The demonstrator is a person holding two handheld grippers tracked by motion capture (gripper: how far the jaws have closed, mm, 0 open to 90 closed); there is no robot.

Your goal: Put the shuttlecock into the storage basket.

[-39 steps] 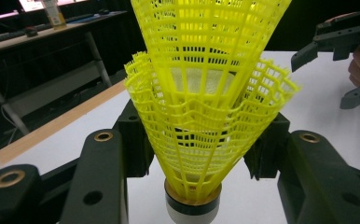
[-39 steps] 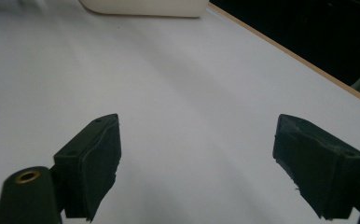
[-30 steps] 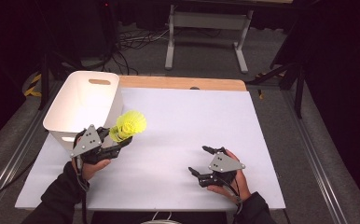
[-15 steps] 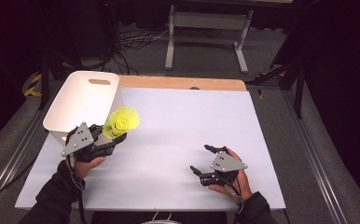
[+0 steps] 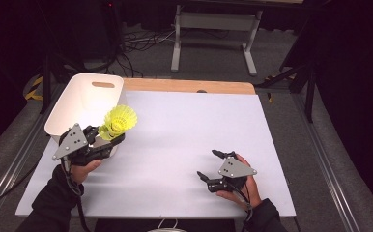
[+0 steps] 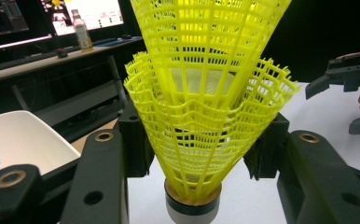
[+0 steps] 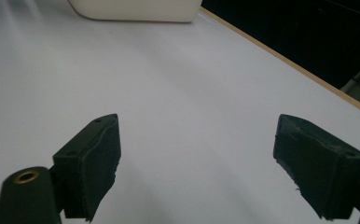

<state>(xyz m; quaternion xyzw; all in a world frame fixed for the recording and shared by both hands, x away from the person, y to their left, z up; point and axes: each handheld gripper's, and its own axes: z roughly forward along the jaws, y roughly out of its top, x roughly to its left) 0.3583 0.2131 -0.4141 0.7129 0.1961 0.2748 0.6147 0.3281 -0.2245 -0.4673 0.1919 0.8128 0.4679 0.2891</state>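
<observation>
A wooden strip (image 5: 189, 86) edges the table's (image 5: 189, 145) far side (metal stand (image 5: 213, 21) behind).

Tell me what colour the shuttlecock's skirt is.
Bright yellow, an open plastic mesh; the shuttlecock shows best in the left gripper view.

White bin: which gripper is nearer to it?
Left. The left gripper, shut on yellow shuttlecocks, is at the white bin's near corner; the right gripper sits open, far across the table.
</observation>
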